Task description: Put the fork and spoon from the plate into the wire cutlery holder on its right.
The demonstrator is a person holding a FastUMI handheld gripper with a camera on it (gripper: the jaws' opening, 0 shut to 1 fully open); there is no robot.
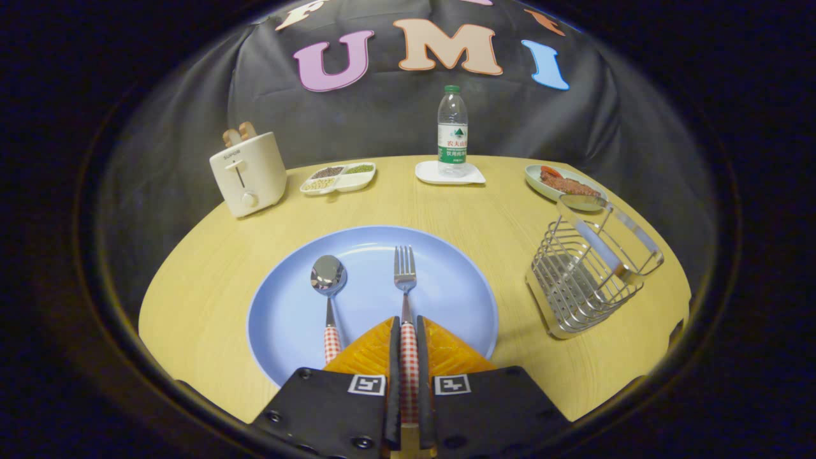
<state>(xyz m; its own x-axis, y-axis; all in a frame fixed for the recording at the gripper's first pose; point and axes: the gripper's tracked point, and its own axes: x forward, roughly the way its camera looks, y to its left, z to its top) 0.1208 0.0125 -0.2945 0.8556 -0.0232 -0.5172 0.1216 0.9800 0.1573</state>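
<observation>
In the gripper view, I see my gripper (pixel 408 357) low over the blue plate (pixel 446 299). Its two fingers are almost closed, with just a thin gap between them. The checked handle of the fork (pixel 405 274) runs right down that gap, and both fingers look like they are pressing on it from the sides. So I think I have hold of the fork by its handle. I cannot tell if it is lifted yet; the pointy end looks like it is lying flat on the plate, just ahead of the fingers.

The spoon (pixel 329 280) lies on the plate too, just beside the fork on its left. Nothing is touching it. Its round end points away from me, like the fork's.

The wire cutlery holder (pixel 586 280) stands on the wooden table (pixel 210 280), off to the right of the plate and apart from it. It looks tipped in this bendy view, and I see nothing inside it.

Further back there is a toaster (pixel 248 173), a little tray of beans (pixel 338 178), a water bottle (pixel 452 131) and a dish of food (pixel 564 183).

So nothing is put away yet. I think I am at the very start: grab the fork, carry it right, drop it in. Then the spoon needs the same.
</observation>
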